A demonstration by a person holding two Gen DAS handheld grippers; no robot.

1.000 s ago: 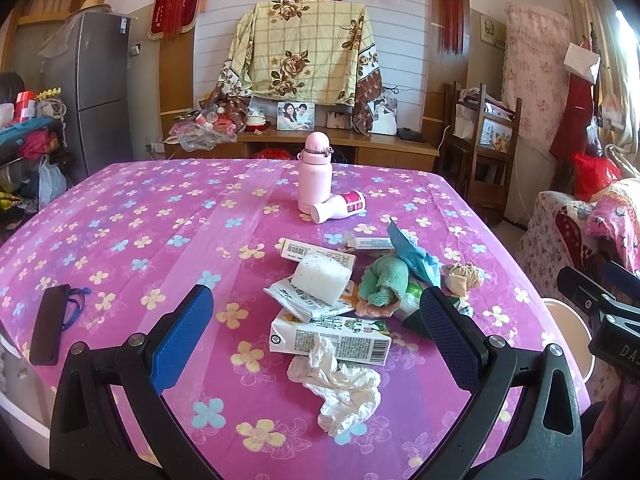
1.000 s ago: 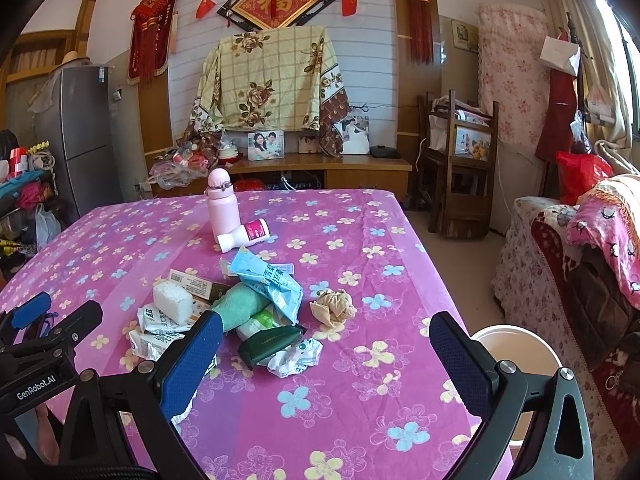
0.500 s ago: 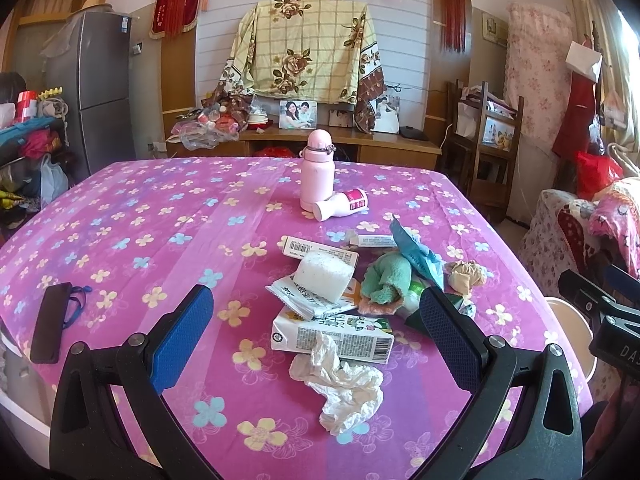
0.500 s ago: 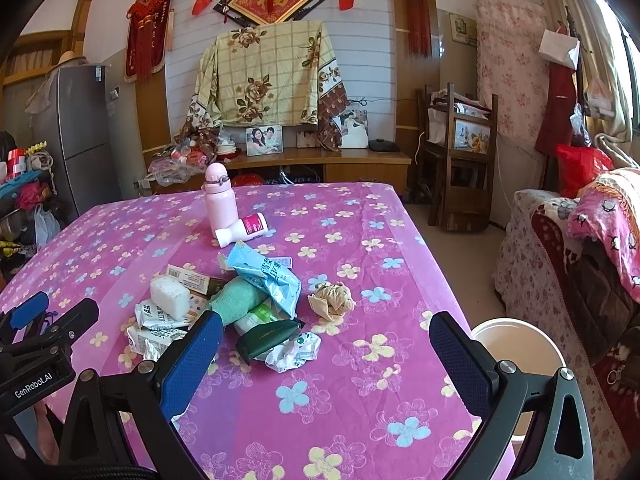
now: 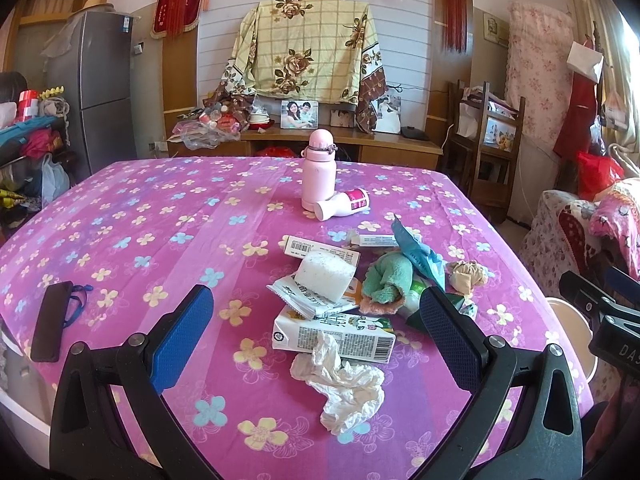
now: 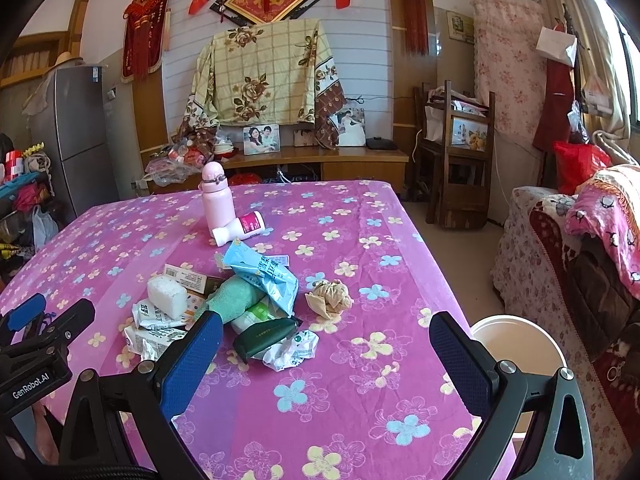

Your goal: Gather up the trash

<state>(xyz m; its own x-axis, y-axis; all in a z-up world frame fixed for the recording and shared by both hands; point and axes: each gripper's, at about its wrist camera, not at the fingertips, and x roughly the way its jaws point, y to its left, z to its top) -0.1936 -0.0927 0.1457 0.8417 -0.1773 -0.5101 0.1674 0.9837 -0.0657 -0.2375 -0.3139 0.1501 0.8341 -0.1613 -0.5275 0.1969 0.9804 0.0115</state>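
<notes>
A pile of trash lies on the pink flowered tablecloth (image 5: 120,224): a milk carton (image 5: 334,334), a crumpled white tissue (image 5: 346,384), a white foam block (image 5: 326,274), a green cloth (image 5: 386,282), a blue wrapper (image 6: 262,276), a beige paper ball (image 6: 330,298), a dark green pack (image 6: 266,336). My left gripper (image 5: 316,338) is open and empty, just short of the carton and tissue. My right gripper (image 6: 326,358) is open and empty, near the dark green pack. A white bin (image 6: 518,354) stands beside the table's right edge.
A pink flask (image 5: 318,170) stands upright behind the pile with a white bottle (image 5: 342,210) lying beside it. A black phone (image 5: 52,320) lies at the left edge. A wooden chair (image 6: 458,156), a sofa (image 6: 580,264) and a fridge (image 5: 92,92) surround the table.
Both grippers have drifted slightly, so the pile sits a little lower and closer in both views. Both stay open and nothing on the table has moved.
</notes>
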